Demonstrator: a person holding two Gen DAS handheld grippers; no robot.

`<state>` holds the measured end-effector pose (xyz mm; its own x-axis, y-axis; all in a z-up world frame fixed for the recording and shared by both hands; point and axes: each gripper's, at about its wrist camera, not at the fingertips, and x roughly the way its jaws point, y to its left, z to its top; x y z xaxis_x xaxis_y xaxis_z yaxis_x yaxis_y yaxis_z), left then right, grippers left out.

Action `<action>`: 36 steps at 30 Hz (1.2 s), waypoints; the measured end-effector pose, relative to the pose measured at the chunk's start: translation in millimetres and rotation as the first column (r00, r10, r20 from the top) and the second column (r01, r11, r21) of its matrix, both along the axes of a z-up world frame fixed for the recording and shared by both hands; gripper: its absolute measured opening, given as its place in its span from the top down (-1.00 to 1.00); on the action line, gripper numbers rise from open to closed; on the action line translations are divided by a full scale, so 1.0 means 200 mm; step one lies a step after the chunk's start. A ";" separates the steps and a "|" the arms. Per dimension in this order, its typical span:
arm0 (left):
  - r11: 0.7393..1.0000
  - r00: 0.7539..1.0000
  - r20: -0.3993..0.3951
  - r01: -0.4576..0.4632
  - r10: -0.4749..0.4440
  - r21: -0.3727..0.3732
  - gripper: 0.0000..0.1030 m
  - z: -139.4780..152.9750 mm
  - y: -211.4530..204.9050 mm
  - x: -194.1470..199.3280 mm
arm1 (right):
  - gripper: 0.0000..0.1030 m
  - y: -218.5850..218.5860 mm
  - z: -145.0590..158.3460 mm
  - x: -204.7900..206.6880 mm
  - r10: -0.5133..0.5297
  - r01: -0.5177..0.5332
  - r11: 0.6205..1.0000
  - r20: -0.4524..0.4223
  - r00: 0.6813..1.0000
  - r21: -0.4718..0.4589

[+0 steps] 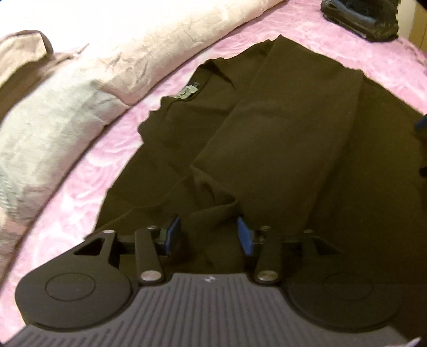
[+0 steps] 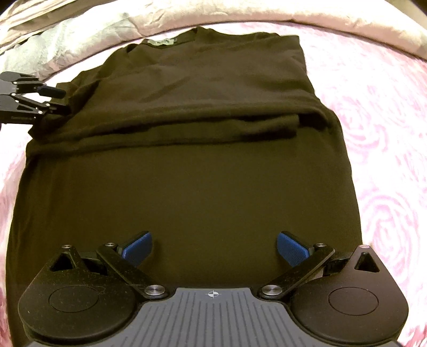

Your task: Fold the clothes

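Left wrist view: the left gripper (image 1: 210,231) is hovering low over a dark shirt (image 1: 267,138), its blue-padded fingers (image 1: 174,229) standing apart with a raised wrinkle of cloth lying between them; whether the pads are touching that cloth is hard to tell.
Shirt: it is lying spread on a pink bed (image 1: 88,170), running ahead of the left fingers, with one long folded panel laid diagonally over the body and its neck label (image 1: 186,93) far ahead and to the left of the fingers.
Blanket: a pale crumpled blanket (image 1: 80,66) is lying beyond the shirt, to the left of the left fingers.
Bundle: a dark bundle (image 1: 360,18) is sitting on the bed far ahead and to the right.
Right wrist view: the right gripper (image 2: 214,247) is hanging over the shirt's (image 2: 186,186) near part, fingers (image 2: 289,248) spread wide and holding nothing, flat cloth lying between and ahead of them.
Fold: a folded layer is crossing the shirt ahead of the right fingers, the label (image 2: 161,42) beyond it.
Other gripper: the left gripper (image 2: 57,100) is showing far ahead-left, at the shirt's left edge.
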<state>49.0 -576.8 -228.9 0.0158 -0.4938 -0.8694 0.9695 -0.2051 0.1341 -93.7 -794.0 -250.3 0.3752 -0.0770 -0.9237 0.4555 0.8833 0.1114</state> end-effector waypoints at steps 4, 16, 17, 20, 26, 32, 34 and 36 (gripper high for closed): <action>0.999 0.998 -0.058 -0.010 0.013 0.044 0.39 -0.04 -0.04 0.01 | -0.99 0.00 0.01 0.02 0.001 -0.001 1.000 -0.001 1.000 -0.006; 0.884 0.884 0.020 -0.468 0.468 0.016 0.58 0.05 0.20 0.30 | -0.99 0.03 -0.01 0.03 -0.021 0.021 1.000 -0.003 1.000 -0.003; 0.888 0.889 0.030 -0.459 0.458 0.023 0.56 0.04 0.23 0.28 | -0.99 0.04 -0.01 0.04 -0.019 0.019 1.000 0.001 1.000 -0.001; 0.909 0.908 0.029 -0.417 0.417 0.014 0.42 0.04 0.30 0.17 | -0.99 0.04 0.00 0.03 -0.009 0.009 1.000 0.019 1.000 0.017; 0.972 0.974 -0.042 -0.216 0.221 0.091 0.37 -0.04 0.55 -0.31 | -0.99 0.01 -0.10 -0.13 -0.063 0.058 0.989 0.030 0.998 0.133; 0.983 0.994 0.036 -0.112 0.108 0.142 0.37 -0.12 0.86 -0.77 | -0.99 0.06 -0.08 -0.30 0.089 -0.086 0.989 -0.020 0.996 0.117; 0.979 0.991 0.043 -0.132 0.126 0.156 0.38 -0.11 0.94 -0.83 | -0.99 0.08 -0.08 -0.37 0.157 -0.151 0.982 -0.050 0.986 0.110; 0.974 0.990 0.044 -0.143 0.137 0.173 0.38 -0.11 1.01 -0.88 | -0.99 0.12 -0.08 -0.44 0.215 -0.207 0.973 -0.075 0.974 0.102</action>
